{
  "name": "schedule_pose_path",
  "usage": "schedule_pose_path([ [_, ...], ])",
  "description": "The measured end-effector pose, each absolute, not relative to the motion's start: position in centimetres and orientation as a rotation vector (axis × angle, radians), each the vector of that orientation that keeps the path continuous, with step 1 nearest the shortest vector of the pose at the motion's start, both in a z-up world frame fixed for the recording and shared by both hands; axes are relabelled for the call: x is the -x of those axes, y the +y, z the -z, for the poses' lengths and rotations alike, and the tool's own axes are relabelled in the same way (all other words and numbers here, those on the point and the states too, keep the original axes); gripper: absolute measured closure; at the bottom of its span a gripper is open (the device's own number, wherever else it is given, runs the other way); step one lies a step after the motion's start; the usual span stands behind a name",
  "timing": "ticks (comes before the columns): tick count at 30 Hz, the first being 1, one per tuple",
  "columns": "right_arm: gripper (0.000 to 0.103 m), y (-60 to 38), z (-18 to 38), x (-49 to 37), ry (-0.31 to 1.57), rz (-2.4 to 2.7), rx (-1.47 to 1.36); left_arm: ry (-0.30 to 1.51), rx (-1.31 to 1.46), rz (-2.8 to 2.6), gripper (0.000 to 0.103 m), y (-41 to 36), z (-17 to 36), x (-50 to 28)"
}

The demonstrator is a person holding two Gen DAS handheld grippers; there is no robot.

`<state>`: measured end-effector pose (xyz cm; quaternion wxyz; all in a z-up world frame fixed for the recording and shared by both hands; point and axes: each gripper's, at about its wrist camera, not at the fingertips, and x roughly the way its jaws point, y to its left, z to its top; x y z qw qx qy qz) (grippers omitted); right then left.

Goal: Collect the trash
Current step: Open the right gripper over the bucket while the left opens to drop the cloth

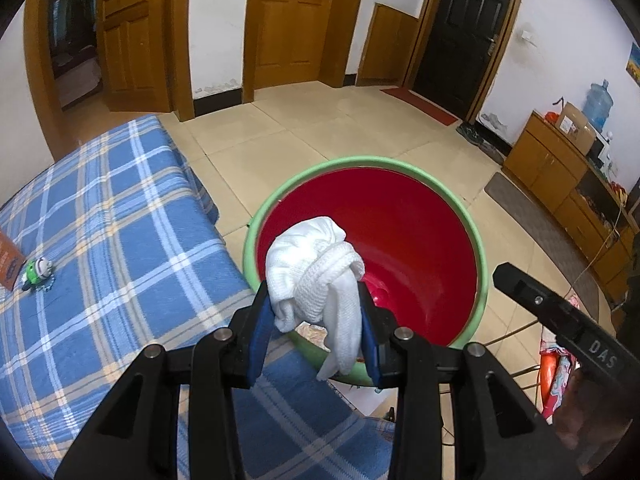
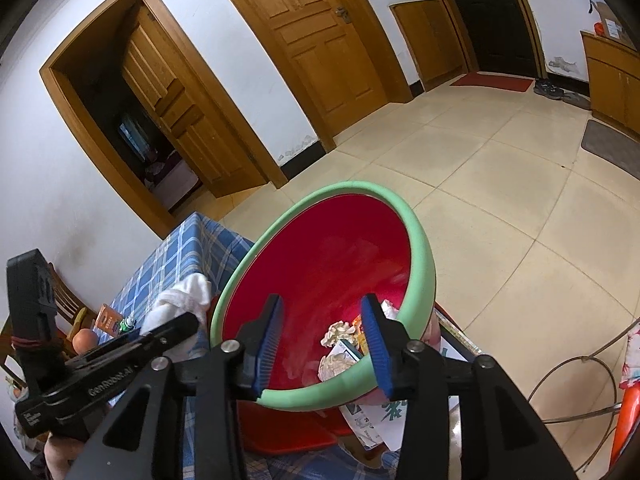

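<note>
A bundled white cloth (image 1: 316, 268) hangs over the bin, clamped in the left gripper (image 1: 316, 320).

The left jaws pinch the cloth just above the near rim of the red bin (image 1: 400, 216), apparently so that it falls inside. The right gripper (image 2: 326, 340) stands with jaws apart, nothing between its pads, over the same green-edged rim, perhaps having just let go. Crumpled paper (image 2: 338, 332) already lies at the bottom. Beside the bin spreads a blue plaid cloth (image 1: 100, 216); beyond, tiled floor and wooden doors.
</note>
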<state>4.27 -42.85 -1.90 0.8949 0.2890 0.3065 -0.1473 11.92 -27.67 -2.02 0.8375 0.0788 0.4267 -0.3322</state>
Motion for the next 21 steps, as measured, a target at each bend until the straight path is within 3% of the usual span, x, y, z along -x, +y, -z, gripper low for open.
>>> schedule_pose_path([
  [3,0.057,-42.8,1.9,-4.4,0.634,0.309,-0.599,0.906,-0.178,0.71,0.063,-28.3,2.3,-12.1],
  [10,0.047,-42.9,2.1,-4.0,0.634,0.316,-0.613,0.907,-0.171,0.715,0.047,-28.3,2.4,-12.4],
  [21,0.032,-42.7,1.9,-4.2,0.632,0.308,-0.615,0.874,-0.144,0.659,0.047,-25.7,1.1,-12.9],
])
